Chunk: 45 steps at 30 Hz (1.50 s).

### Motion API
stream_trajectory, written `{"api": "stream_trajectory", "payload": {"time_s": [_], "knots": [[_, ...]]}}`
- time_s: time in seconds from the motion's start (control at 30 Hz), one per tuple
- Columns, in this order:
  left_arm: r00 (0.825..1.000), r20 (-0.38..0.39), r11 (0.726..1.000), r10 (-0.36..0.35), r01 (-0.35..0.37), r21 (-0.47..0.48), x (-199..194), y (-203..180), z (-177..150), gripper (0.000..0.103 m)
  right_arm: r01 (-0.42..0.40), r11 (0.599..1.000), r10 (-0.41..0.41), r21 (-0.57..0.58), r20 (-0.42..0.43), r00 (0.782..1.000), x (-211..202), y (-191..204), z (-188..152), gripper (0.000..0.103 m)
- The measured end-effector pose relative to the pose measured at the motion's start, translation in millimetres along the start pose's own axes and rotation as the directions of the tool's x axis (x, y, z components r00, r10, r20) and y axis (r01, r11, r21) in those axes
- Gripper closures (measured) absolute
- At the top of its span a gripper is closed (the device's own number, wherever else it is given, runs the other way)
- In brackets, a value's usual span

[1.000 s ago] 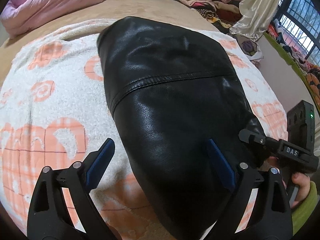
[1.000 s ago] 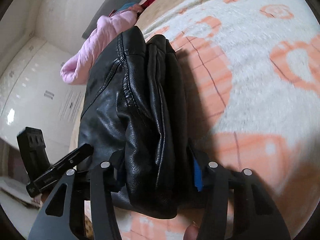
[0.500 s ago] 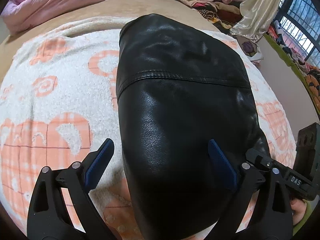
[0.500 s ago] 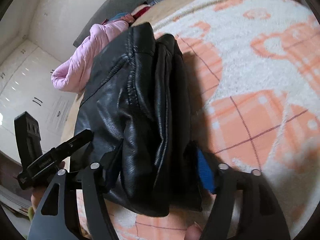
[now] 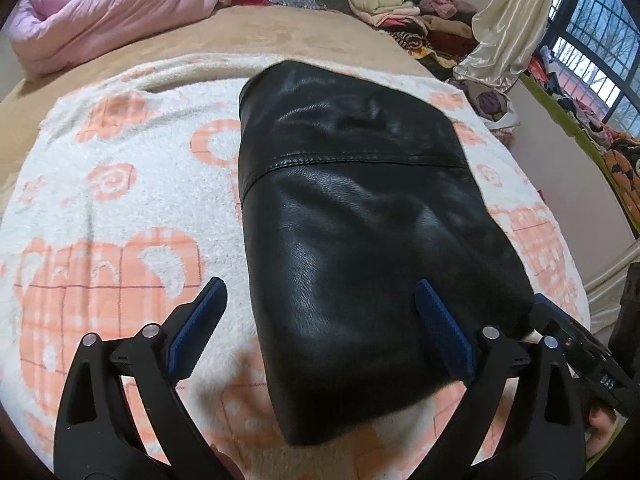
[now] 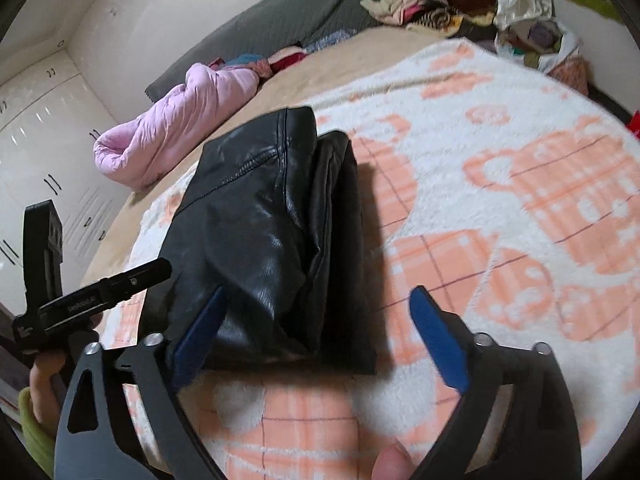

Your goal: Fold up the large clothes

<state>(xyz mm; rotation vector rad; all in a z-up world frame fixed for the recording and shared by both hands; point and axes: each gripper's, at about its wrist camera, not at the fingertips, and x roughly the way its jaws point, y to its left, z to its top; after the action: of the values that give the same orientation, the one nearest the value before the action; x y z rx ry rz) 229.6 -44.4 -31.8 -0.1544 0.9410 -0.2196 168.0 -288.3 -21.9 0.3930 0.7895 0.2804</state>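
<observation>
"DAS" on right gripper [image 5: 600, 376], upside down

We are seeing a pink quilt [image 5: 108, 12] lying at the bed's [image 5: 280, 32] far-left corner, and piled clothes [image 5: 400, 8] sitting at its far-right corner.

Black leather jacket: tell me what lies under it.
The folded black leather jacket rests on a white fleece blanket with orange print, which lies over a tan bedcover. The blanket directly beneath the jacket is covered, so nothing there can be seen.
</observation>
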Motion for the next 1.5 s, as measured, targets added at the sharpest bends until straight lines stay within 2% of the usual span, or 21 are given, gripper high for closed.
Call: {"api": "stream_trajectory", "payload": {"time_s": [0.3,0.47,0.73,0.9,1.2,1.5], "knots": [[0.996,0.086,1.0,-0.01,0.008,0.017,-46.8,-1.3,-23.0,0.009,0.079,0.986,-0.063,-0.147,0.115,0.991,-47.0,20.5,-23.7,0.004],[0.993,0.118,1.0,-0.006,0.007,-0.005,-65.2,1.6,-48.8,0.009,0.099,0.973,-0.076,-0.209,0.117,0.99,-59.7,30.2,-43.1,0.004],[0.99,0.138,1.0,0.012,-0.012,-0.002,-73.1,2.2,-93.0,0.009,0.161,0.946,-0.129,-0.281,0.13,0.983,-66.9,40.3,-74.8,0.004],[0.989,0.151,1.0,0.004,-0.003,-0.003,-77.3,-0.5,-109.1,0.009,0.162,0.945,-0.137,-0.285,0.105,0.985,-62.6,39.9,-83.6,0.004],[0.988,0.155,1.0,0.014,-0.014,0.004,-79.2,-5.2,-115.4,0.009,0.171,0.942,-0.148,-0.287,0.099,0.984,-63.6,39.4,-87.8,0.004],[0.991,0.125,0.999,0.035,-0.036,0.001,-75.5,-2.8,-116.3,0.009,0.173,0.946,-0.153,-0.274,0.093,0.984,-62.7,34.3,-86.7,0.004]]}}
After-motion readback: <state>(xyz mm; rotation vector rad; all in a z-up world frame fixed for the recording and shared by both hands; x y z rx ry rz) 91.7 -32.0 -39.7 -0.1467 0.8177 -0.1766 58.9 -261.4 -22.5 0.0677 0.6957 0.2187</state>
